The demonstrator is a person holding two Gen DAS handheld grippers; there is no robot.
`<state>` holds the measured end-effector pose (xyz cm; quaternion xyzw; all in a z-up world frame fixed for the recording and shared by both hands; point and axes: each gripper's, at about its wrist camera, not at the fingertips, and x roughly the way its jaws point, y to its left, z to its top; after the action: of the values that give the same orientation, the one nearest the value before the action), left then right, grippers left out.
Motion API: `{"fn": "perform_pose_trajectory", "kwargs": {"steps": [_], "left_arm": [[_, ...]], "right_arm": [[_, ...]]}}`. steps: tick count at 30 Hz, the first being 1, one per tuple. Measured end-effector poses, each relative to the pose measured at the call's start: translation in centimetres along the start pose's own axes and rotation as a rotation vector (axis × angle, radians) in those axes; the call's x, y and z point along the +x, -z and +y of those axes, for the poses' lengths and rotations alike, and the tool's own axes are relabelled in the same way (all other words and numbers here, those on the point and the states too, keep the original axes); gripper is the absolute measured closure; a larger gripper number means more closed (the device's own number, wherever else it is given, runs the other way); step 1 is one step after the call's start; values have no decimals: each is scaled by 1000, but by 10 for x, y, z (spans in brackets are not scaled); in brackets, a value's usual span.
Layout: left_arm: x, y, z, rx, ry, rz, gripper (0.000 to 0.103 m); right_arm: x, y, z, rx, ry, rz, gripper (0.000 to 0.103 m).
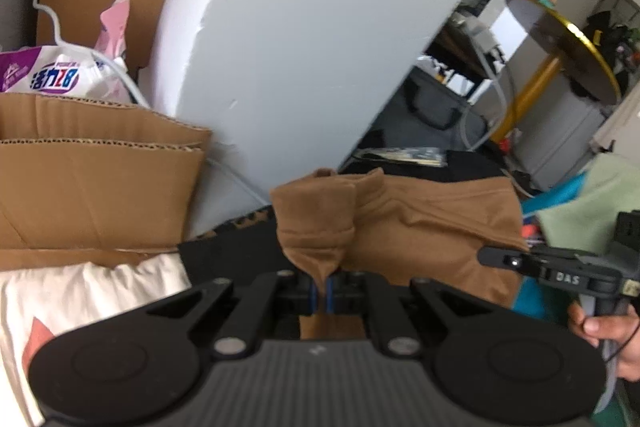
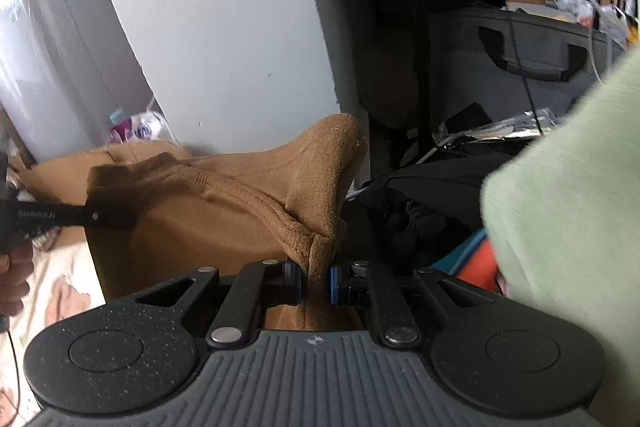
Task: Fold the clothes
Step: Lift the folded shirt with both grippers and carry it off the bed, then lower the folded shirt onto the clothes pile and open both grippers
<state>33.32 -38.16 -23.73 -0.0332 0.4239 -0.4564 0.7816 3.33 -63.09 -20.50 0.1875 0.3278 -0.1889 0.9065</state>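
**Brown garment pinched at two corners**

The soft tan-brown knit garment (image 1: 420,227) hangs stretched between both tools, in front of a white curved pillar (image 1: 300,47). The left gripper (image 1: 321,293) has its jaws pressed together on a bunched corner of the fabric; the right gripper (image 2: 318,281) pinches a thicker fold at the other corner, its blue pads (image 2: 333,283) held slightly apart by the cloth. Flattened brown cardboard boxes (image 1: 100,179) lie to the left, a pale green cloth (image 2: 560,207) to the right, and a white printed cloth (image 1: 80,291) below.
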Motion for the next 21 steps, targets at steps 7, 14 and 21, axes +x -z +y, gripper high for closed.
{"fn": "perform_pose_trajectory", "kwargs": {"steps": [7, 14, 21], "left_arm": [[32, 1, 19, -24, -70, -8, 98], [56, 6, 34, -86, -125, -5, 98], [68, 13, 48, -111, -149, -22, 98]], "right_arm": [[44, -8, -5, -111, 36, 89, 91], [84, -9, -1, -155, 69, 140, 91], [120, -14, -11, -137, 84, 195, 91]]}}
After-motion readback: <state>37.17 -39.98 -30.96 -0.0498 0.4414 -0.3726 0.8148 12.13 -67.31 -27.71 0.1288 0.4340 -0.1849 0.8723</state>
